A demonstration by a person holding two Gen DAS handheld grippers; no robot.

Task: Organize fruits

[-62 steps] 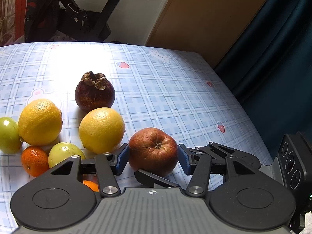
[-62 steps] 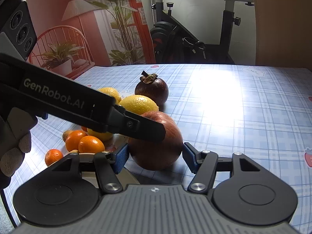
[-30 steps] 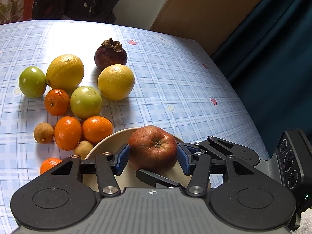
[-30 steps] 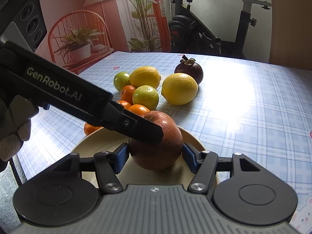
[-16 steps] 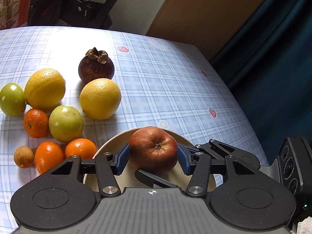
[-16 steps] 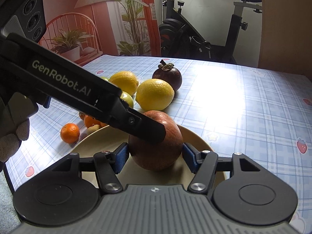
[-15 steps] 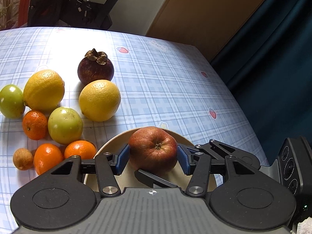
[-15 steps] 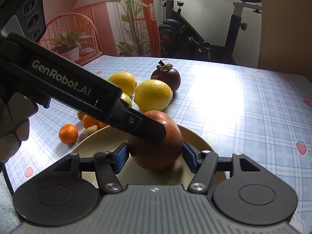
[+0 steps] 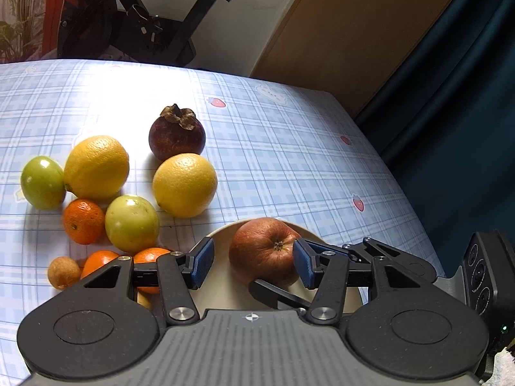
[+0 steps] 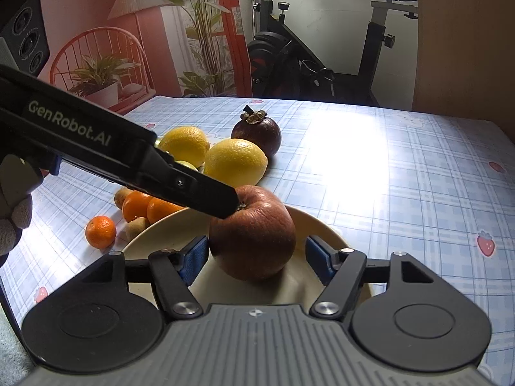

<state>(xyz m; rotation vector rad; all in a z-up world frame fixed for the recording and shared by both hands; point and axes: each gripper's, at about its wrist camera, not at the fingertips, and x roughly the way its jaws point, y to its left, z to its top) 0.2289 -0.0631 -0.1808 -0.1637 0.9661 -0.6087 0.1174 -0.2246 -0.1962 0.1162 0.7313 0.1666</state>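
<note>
We see the apple (image 10: 252,233) resting on the cream plate (image 10: 317,225). Right hand-held gripper (image 10: 256,257) jaws are opening, pads clear of it. Left hand-held gripper (image 9: 254,262) stands apart; only its right pad touches the apple.

Both grippers are pitched downward. The left gripper (image 9: 252,262) is held with its blue pads (image 9: 202,263) apart, only the right one against the fruit. The right gripper's (image 10: 257,259) jaws are opening, its pads (image 10: 317,259) parted. A gloved hand (image 10: 14,206) is glimpsed at the left gripper's handle.
</note>
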